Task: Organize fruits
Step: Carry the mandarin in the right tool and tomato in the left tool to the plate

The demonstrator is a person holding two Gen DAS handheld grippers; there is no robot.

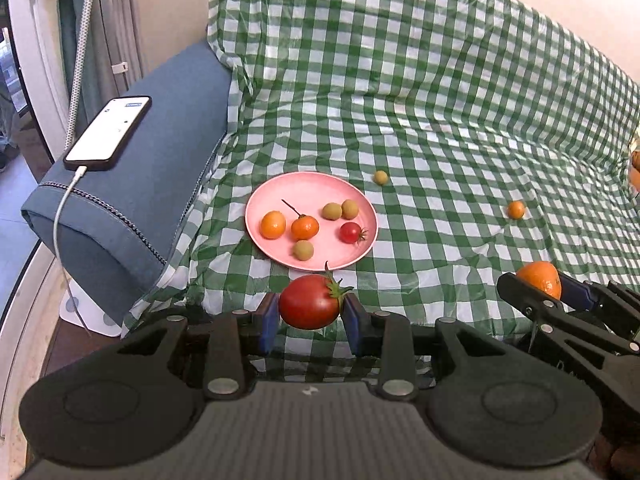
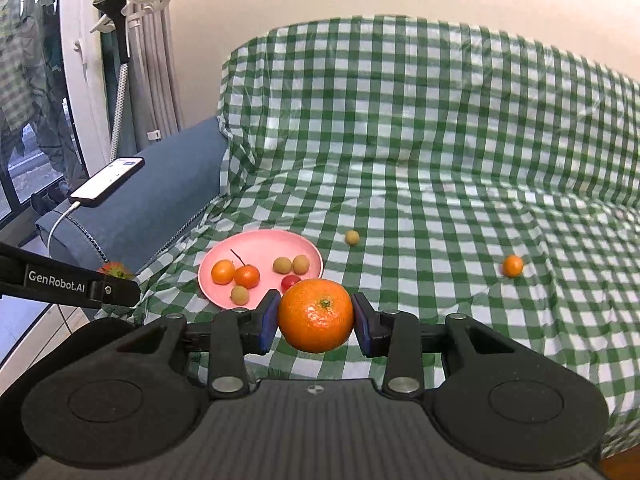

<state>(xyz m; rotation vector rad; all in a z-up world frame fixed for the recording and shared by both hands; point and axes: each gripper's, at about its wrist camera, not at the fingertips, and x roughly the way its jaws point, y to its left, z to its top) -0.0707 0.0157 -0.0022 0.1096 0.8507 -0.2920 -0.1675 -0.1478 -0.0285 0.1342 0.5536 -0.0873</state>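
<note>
My left gripper (image 1: 310,314) is shut on a large red tomato (image 1: 310,300) and holds it just in front of the pink plate (image 1: 280,194). My right gripper (image 2: 316,318) is shut on a big orange mandarin (image 2: 314,314), to the right of the plate (image 2: 260,246). The mandarin also shows in the left wrist view (image 1: 540,278). The plate holds several small fruits: two orange ones, three green ones and a cherry tomato (image 1: 351,233). A small green fruit (image 1: 380,177) and a small orange fruit (image 1: 515,209) lie loose on the cloth.
A green-and-white checked cloth (image 1: 440,120) covers the sofa seat and back. A phone (image 1: 108,132) on a charging cable lies on the blue armrest (image 1: 160,168) at the left. More orange fruit shows at the far right edge (image 1: 635,168).
</note>
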